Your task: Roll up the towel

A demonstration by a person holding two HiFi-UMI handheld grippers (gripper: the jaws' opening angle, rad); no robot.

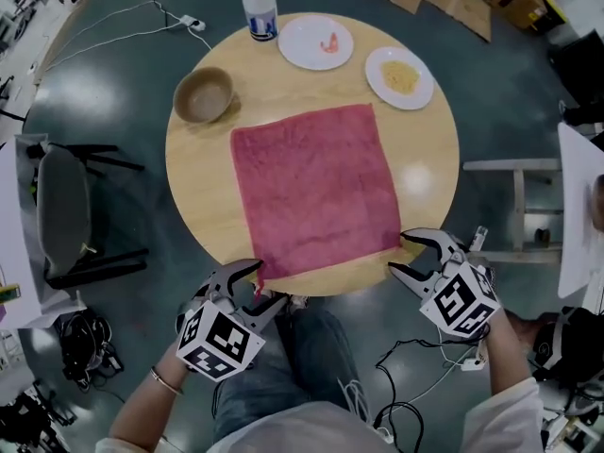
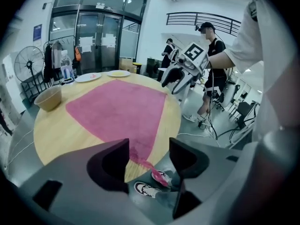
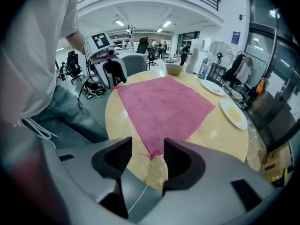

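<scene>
A pink towel (image 1: 316, 187) lies flat and spread out on the round wooden table (image 1: 203, 177). My left gripper (image 1: 260, 286) sits at the towel's near left corner, at the table's front edge. In the left gripper view, that corner of the towel (image 2: 117, 107) droops over the edge between the jaws of the left gripper (image 2: 149, 149), with gaps on both sides. My right gripper (image 1: 408, 256) is at the near right corner. The right gripper view shows the tip of the towel (image 3: 164, 107) between the jaws of the right gripper (image 3: 147, 149), not pinched.
At the table's far side stand a brown bowl (image 1: 203, 94), a water bottle (image 1: 260, 6) and two white plates (image 1: 315, 41) (image 1: 399, 76). A dark chair (image 1: 61, 215) stands to the left, a stool (image 1: 510, 196) to the right. Cables lie on the floor by my legs.
</scene>
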